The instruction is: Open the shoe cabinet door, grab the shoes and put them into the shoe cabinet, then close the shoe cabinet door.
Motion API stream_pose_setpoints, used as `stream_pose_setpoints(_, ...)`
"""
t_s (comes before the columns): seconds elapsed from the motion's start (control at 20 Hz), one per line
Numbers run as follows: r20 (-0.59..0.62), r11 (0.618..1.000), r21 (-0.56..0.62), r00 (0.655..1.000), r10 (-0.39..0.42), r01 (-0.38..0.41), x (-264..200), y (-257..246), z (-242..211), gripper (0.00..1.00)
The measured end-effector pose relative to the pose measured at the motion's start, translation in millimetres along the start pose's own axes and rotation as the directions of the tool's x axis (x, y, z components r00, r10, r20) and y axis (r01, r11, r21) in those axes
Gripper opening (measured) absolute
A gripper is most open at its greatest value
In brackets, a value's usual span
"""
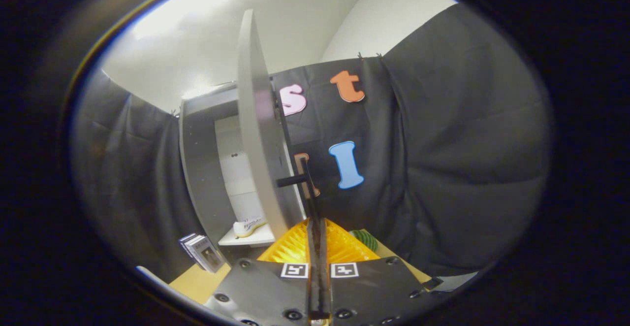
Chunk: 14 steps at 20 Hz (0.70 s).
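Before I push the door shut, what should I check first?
1. Tool shut on the door handle: ok, both fingers are closed on the bar.
2. Shoe inside the cabinet, on the shelf: ok.
3. Shoe out of the door's path: cannot tell, it lies near the shelf's front edge.
4. Door open and free to swing: ok.
5. Second shoe inside: cannot tell, the door hides part of the shelf.

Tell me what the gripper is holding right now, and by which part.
The gripper is shut on the thin dark bar handle of the open grey cabinet door, pinching the bar's lower end.
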<state>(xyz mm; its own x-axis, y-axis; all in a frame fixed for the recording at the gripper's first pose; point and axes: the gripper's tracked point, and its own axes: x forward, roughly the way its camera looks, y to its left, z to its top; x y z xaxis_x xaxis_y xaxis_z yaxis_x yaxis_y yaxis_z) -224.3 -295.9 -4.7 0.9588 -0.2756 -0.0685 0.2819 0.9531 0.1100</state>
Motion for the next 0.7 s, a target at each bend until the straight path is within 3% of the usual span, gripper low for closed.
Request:
stream_pose_setpoints(0.15,0.054,1.000,-0.006,0.998,-0.024,0.024,-7,-7,14,0.02)
stream_pose_setpoints(0.35,0.112,0.999,-0.038,0.994,0.006,-0.002,-24,5,27,0.02)
stream_pose_setpoints(0.7,0.160,0.978,-0.099,0.967,0.197,-0.183,-53,77,11,0.04)
